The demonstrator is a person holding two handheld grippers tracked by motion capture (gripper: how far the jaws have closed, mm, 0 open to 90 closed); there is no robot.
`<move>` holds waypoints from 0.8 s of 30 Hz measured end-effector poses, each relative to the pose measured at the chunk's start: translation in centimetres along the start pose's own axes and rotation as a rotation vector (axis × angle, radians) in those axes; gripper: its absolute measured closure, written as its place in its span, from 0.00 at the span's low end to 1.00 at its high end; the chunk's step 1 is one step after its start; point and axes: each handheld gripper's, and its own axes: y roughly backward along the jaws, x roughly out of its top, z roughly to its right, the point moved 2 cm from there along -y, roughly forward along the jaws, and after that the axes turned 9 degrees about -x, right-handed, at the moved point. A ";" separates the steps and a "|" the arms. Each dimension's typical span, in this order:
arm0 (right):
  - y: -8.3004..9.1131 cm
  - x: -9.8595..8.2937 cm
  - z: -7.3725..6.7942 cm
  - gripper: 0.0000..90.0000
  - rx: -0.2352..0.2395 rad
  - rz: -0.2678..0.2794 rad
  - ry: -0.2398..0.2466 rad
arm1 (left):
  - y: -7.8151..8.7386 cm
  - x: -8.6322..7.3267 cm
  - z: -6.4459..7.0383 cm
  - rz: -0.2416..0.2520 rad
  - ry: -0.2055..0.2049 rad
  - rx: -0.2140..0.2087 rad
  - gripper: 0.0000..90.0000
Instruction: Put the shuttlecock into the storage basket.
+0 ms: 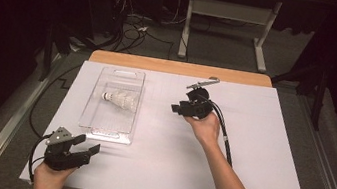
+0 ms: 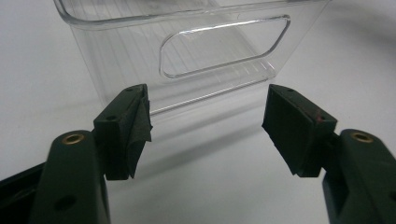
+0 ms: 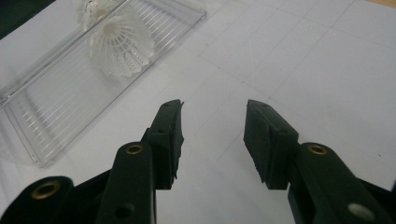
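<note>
Left gripper [image 1: 88, 147], nearest, sits just short of the near end of the clear plastic bin [image 1: 114, 101]; jaws spread wide, nothing between them, touching nothing. In the left gripper view the left gripper [image 2: 208, 128] faces the clear plastic bin's [image 2: 116, 56] end wall with its cut-out handle slot (top of the bin cut off by the frame edge). Hand holding it is partly cut off at the bottom of the high view. Right gripper [image 1: 176, 108] is farther in, to the right of the bin and well apart from it, jaws pointing toward it; spread, empty, over the white sheet [image 1: 258, 153]. Right gripper view: right gripper [image 3: 212, 135] with a clear gap between its pads. Shuttlecock [image 1: 120, 100] lies on its side inside the bin, about mid-length; shuttlecock [image 3: 122, 46] looks blurred through the plastic, cork end hard to make out. Beyond the table, floor and cables are dim.
</note>
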 end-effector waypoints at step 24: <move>1.7 -2.2 2.2 0.62 -0.020 0.014 -0.036 | 0.0 0.0 0.0 0.001 0.005 0.002 0.37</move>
